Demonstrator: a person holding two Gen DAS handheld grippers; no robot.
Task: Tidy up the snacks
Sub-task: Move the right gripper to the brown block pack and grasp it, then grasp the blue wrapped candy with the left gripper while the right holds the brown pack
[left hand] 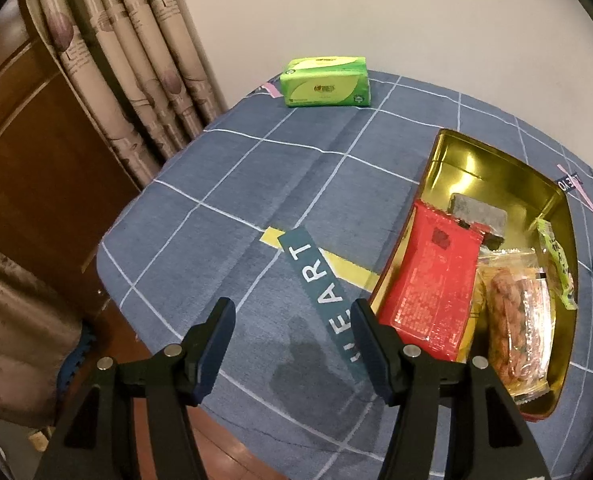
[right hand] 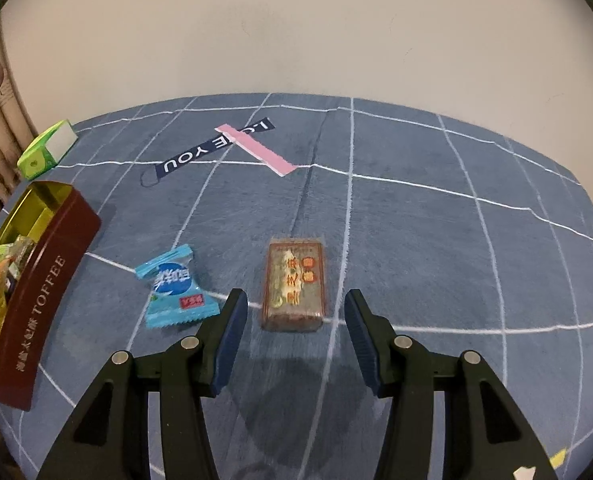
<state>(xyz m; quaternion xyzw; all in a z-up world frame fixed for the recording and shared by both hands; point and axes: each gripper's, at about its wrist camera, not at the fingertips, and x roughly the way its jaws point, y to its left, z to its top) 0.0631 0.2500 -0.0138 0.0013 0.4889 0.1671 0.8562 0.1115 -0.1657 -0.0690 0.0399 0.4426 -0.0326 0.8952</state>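
Note:
A dark red toffee tin [right hand: 44,292] with a gold inside [left hand: 492,168] lies on the blue checked cloth. It holds a red packet [left hand: 432,284], a clear bag of nuts [left hand: 516,320], a grey block [left hand: 476,216] and a green packet [left hand: 556,264]. A brown wrapped snack block [right hand: 294,284] lies just ahead of my open, empty right gripper [right hand: 294,312]. A blue candy packet [right hand: 174,288] lies to its left, between block and tin. My left gripper [left hand: 292,320] is open and empty above the cloth, left of the tin.
A green tissue pack [left hand: 324,80] sits at the table's far edge, also in the right wrist view [right hand: 48,148]. Curtains [left hand: 128,60] and a wooden door [left hand: 24,152] stand left of the table. The table edge [left hand: 108,264] drops off at the left.

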